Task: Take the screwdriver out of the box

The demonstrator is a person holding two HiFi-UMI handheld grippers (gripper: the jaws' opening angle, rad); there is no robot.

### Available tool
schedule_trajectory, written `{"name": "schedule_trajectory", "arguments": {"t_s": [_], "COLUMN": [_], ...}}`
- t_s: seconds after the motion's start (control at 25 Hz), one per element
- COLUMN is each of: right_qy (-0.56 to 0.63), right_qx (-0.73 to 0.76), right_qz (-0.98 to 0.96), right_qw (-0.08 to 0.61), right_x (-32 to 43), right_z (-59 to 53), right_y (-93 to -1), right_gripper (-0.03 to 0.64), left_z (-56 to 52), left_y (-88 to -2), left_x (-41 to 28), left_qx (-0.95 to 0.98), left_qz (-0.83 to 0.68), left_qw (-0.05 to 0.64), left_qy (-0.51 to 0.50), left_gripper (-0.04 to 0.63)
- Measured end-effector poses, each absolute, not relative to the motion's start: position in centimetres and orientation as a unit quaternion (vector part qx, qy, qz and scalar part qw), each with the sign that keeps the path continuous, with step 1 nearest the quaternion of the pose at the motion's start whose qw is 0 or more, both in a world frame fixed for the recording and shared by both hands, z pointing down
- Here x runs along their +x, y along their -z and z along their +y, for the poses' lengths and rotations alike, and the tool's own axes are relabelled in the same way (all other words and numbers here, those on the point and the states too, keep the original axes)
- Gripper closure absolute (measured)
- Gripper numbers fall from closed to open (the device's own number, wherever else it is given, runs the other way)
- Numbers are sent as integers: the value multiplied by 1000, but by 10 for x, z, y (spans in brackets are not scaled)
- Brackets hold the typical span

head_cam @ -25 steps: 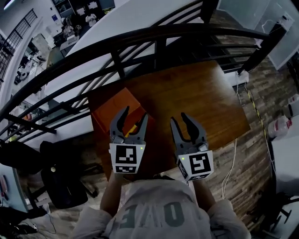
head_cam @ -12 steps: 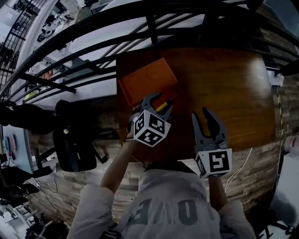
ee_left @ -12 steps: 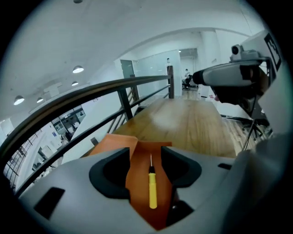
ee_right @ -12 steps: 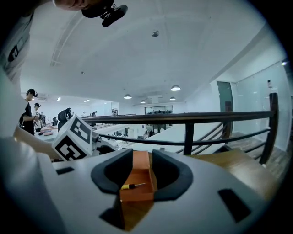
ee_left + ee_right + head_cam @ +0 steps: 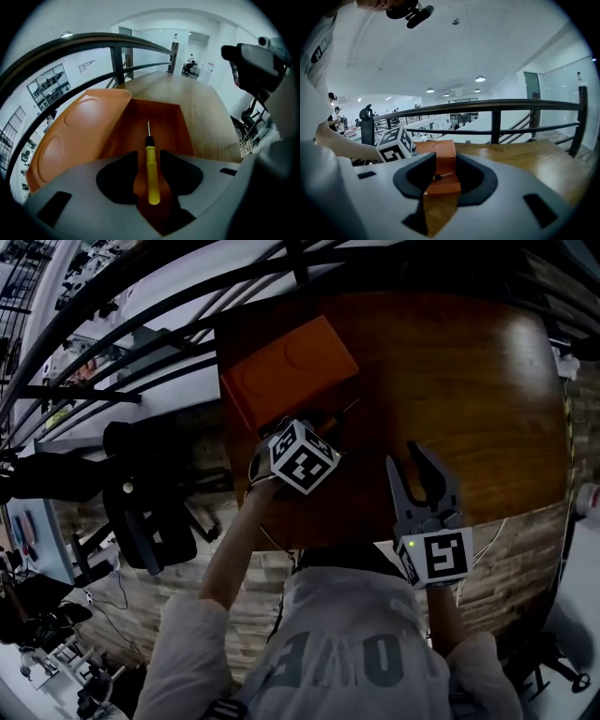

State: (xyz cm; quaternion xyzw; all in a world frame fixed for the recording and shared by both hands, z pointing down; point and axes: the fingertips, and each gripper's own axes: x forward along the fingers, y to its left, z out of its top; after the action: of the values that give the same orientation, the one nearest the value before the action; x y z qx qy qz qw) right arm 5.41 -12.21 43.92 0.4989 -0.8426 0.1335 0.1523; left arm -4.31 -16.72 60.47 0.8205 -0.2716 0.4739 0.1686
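Observation:
An orange box [image 5: 154,119] stands open on the wooden table [image 5: 450,362], its lid [image 5: 79,131] folded back to the left. A screwdriver [image 5: 151,176] with a yellow handle lies on the box floor, blade pointing away. My left gripper [image 5: 149,154] points steeply down into the box, one jaw on each side of the handle. Its jaws are closing, with a thin gap still showing on both sides. In the head view its marker cube [image 5: 302,457] hides the fingertips. My right gripper [image 5: 410,460] hovers open and empty over bare table, to the right of the box [image 5: 446,186].
A black metal railing [image 5: 187,296] runs along the table's far and left edges. A dark office chair [image 5: 141,512] stands on the floor at the left. A white cable [image 5: 487,526] hangs off the table's near right edge. My torso is at the near edge.
The left gripper has dropped and tipped downward into the box, and its jaws have narrowed around the screwdriver handle. The right gripper has sunk a little toward the table.

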Motion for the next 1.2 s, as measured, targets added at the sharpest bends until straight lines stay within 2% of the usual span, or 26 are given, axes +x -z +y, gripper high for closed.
{"name": "schedule_trajectory", "arguments": {"t_s": [0.16, 0.36, 0.48, 0.76, 0.96, 1.2], "right_qy": [-137, -137, -138, -136, -127, -92], "right_qx": [496, 489, 488, 488, 492, 505], "right_qz": [-843, -847, -848, -848, -848, -847], "right_qw": [155, 155, 157, 158, 153, 137], "right_x": [50, 42, 40, 38, 36, 41], "right_z": [-124, -124, -121, -117, -115, -120], "right_y": [-444, -444, -446, -445, -438, -408], "right_gripper": [486, 486, 488, 488, 486, 488], "left_z": [-164, -156, -152, -154, -165, -186], "left_y": [-610, -623, -627, -627, -609, -541], "left_x": [-47, -51, -54, -54, -52, -41], "left_qx": [816, 804, 799, 799, 810, 837], "left_qz": [-259, -236, -232, -233, -262, -310], "left_qw": [174, 186, 180, 169, 159, 126], "left_qy": [-486, -513, -524, -527, -500, -433], "left_gripper": [463, 464, 503, 509, 511, 511]}}
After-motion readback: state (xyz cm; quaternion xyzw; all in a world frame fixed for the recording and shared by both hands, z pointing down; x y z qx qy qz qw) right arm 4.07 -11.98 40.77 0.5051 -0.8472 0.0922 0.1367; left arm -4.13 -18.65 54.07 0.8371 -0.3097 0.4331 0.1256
